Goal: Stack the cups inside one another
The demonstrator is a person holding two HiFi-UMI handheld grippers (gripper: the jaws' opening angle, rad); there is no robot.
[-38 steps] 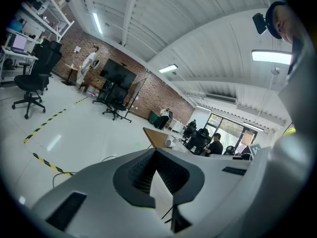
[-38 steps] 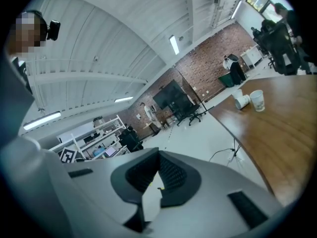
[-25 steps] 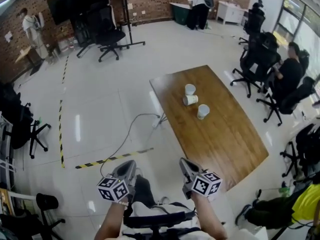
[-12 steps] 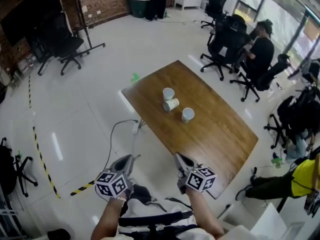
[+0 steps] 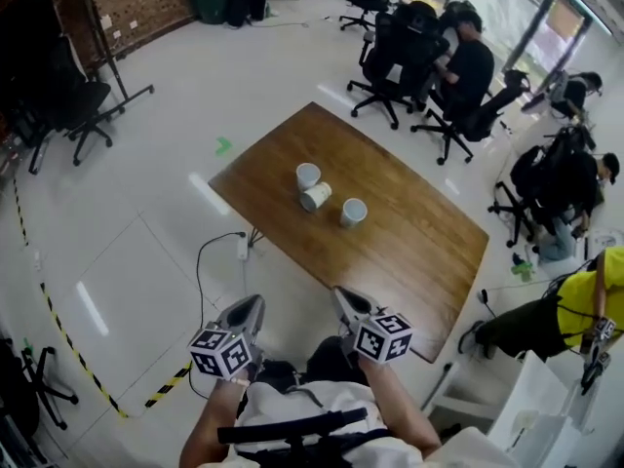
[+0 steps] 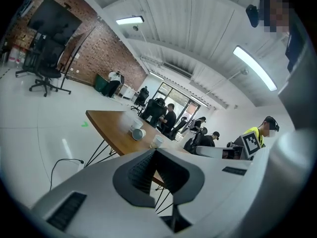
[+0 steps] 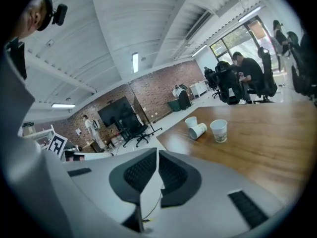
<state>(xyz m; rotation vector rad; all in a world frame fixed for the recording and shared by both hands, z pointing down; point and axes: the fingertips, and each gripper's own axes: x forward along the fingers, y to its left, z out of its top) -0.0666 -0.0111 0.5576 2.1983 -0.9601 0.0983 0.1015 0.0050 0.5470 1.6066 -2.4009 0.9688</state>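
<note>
Three white paper cups stand close together on the far half of the wooden table (image 5: pixel 419 252). One cup (image 5: pixel 308 175) is upright, a second cup (image 5: pixel 316 197) lies on its side against it, and a third cup (image 5: pixel 353 213) is upright a little apart. Both grippers hover short of the table's near corner, far from the cups. My left gripper (image 5: pixel 252 306) is shut and empty. My right gripper (image 5: pixel 342 295) shows a narrow slit between its jaws, which have just been opening, with nothing between them. The cups (image 7: pixel 199 130) appear beyond the right jaws, and the same cups (image 6: pixel 139 133) beyond the left.
Office chairs (image 5: pixel 395 52) with seated people stand past the table's far right side. A person in a yellow vest (image 5: pixel 585 305) is at the right edge. A cable (image 5: pixel 205 261) runs over the white floor left of the table, near striped floor tape (image 5: pixel 58 334).
The head view has swung, so the table and cups sit more to the centre left and nearer. Both grippers have moved forward toward the table's near corner. The cups have not moved.
</note>
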